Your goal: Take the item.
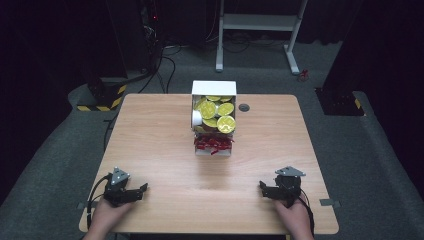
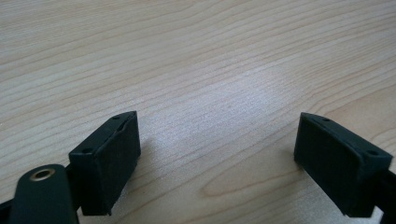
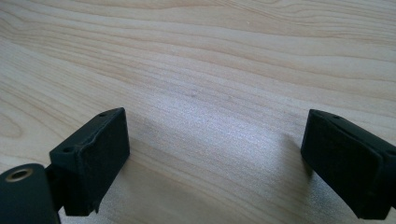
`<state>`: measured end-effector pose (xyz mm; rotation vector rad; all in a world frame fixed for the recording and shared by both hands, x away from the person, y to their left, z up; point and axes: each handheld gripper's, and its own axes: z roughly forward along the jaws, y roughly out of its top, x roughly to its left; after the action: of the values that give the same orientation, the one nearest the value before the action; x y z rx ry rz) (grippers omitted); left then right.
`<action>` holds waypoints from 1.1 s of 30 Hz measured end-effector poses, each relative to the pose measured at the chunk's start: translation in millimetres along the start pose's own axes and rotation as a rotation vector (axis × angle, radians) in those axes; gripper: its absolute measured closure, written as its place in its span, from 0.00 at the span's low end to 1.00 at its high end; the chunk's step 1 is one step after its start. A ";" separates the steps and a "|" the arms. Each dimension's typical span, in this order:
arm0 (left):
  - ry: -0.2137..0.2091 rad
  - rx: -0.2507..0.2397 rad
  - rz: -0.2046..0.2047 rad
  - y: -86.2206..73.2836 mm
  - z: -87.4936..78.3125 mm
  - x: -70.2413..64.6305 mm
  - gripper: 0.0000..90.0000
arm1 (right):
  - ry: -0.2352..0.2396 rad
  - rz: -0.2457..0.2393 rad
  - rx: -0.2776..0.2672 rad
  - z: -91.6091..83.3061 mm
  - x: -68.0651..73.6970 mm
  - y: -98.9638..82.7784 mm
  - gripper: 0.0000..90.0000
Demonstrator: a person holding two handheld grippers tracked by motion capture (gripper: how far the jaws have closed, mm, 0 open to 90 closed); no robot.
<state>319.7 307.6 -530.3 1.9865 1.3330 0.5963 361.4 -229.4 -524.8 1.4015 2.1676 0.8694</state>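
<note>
Nearest to me are my own black pads (image 2: pixel 109 163), spread wide over bare wood grain with nothing between them. That is my left claw (image 1: pixel 141 189), jaws apart, resting low at the near left corner of the table (image 1: pixel 160 150). My right claw (image 1: pixel 263 187) sits the same way at the near right corner: its jaws stand apart too, and in the right gripper view I see plain tabletop between the pads (image 3: pixel 93 158). Both of my hands are down by the near edge, well apart from each other.

Farther out, near the middle of the far edge, stands a white box (image 1: pixel 214 88). It holds a heap of yellow-green round capsules (image 1: pixel 217 112), with a white cup-like thing (image 1: pixel 197 118) lying at its left side. At the near end of the box is a bunch of red packets (image 1: pixel 213 143); I cannot tell what they are.

As I judge it, the work has not begun. Everything lies in the box, neither claw is close to it, and nothing has been set out on the table. The reach, the grasp and the placing all lie ahead.
</note>
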 end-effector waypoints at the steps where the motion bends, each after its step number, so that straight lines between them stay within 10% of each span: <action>1: -0.001 0.000 0.000 0.0 0.0 0.0 0.17 | 0.000 0.005 0.002 -0.1 0.4 0.0 0.09; 33: -0.095 0.021 0.030 17.9 -10.9 -12.6 0.19 | 0.002 0.000 -0.001 0.0 -0.5 0.1 0.09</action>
<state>318.7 294.3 -509.8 2.0292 1.2595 0.4964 361.6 -229.8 -524.8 1.4005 2.1685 0.8727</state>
